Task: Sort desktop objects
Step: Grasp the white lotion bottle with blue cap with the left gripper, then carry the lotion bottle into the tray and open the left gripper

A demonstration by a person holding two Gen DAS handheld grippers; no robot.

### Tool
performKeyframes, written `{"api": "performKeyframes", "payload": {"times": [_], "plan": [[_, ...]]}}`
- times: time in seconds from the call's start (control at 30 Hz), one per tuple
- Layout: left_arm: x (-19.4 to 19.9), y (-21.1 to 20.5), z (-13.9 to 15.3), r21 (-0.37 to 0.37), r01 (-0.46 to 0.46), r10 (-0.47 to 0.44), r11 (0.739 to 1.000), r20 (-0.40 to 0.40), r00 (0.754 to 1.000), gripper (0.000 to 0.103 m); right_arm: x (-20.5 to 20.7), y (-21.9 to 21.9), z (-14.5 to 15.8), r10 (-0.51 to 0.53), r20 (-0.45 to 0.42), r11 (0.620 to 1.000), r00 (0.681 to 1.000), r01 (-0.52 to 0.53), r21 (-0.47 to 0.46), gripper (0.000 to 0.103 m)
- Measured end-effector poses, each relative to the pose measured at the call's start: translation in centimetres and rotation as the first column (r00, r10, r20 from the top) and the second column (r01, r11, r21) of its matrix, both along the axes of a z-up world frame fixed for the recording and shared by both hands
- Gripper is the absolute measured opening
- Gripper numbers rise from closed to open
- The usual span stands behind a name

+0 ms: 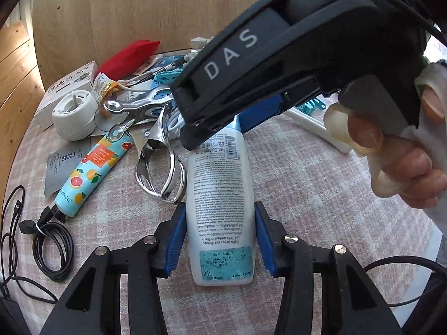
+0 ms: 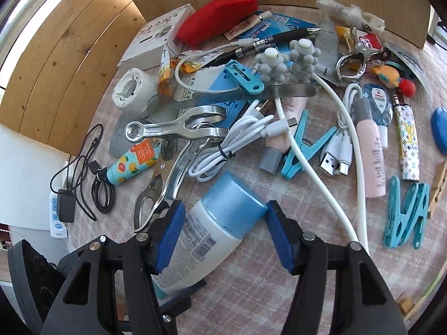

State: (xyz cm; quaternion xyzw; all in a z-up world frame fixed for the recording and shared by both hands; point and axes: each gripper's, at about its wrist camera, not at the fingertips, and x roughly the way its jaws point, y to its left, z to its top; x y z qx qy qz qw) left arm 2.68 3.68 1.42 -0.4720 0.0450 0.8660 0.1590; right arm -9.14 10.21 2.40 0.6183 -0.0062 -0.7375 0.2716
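White lotion bottle (image 1: 220,209), clamped between left jaws, right jaws astride cap (image 2: 234,203)

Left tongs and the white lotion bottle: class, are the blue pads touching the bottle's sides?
Cannot tell. In the left wrist view the left tongs straddle the white lotion bottle; the left pad looks flush against it, but a thin strip beside the right pad could be gap or shadow.

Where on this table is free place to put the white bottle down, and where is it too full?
Bare cloth lies right of the white bottle, up to the white rod. A second free patch lies between the bottle's blue cap and the blue clothespins. The far side, around the metal clips and white cables, is crowded.
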Motion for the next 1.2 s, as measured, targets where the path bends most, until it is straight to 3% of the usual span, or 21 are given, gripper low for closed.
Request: {"api": "performKeyframes", "payload": {"times": [0.27, 0.5, 0.73, 1.2], "plan": [[1.3, 0.2, 0.3, 0.051, -0.007, 0.006, 0.999, 0.017, 1.0, 0.044, 0.6, 2.1, 0.3, -0.101, 0.064, 0.992, 0.993, 0.105, -0.072, 0.044], [1.8, 2.8, 2.3, 0.05, -0.008, 0.008, 0.999, -0.003, 1.0, 0.044, 1.6, 4.2, 2.1, -0.096, 0.032, 0.991, 0.995, 0.099, -0.091, 0.044], [1.5, 7.2, 5.2, 0.022, 0.016, -0.015, 1.0, -0.056, 0.998, 0.044, 1.6, 9.9, 5.6, -0.112, -0.025, 0.986, 0.993, 0.108, -0.128, 0.044], [-0.2, 26.0, 8.9, 0.041, 0.155, -0.15, 0.987, -0.104, 0.983, 0.044, 0.8, 29.7, 10.4, -0.255, -0.107, 0.963, 0.961, 0.242, -0.122, 0.044]]}}
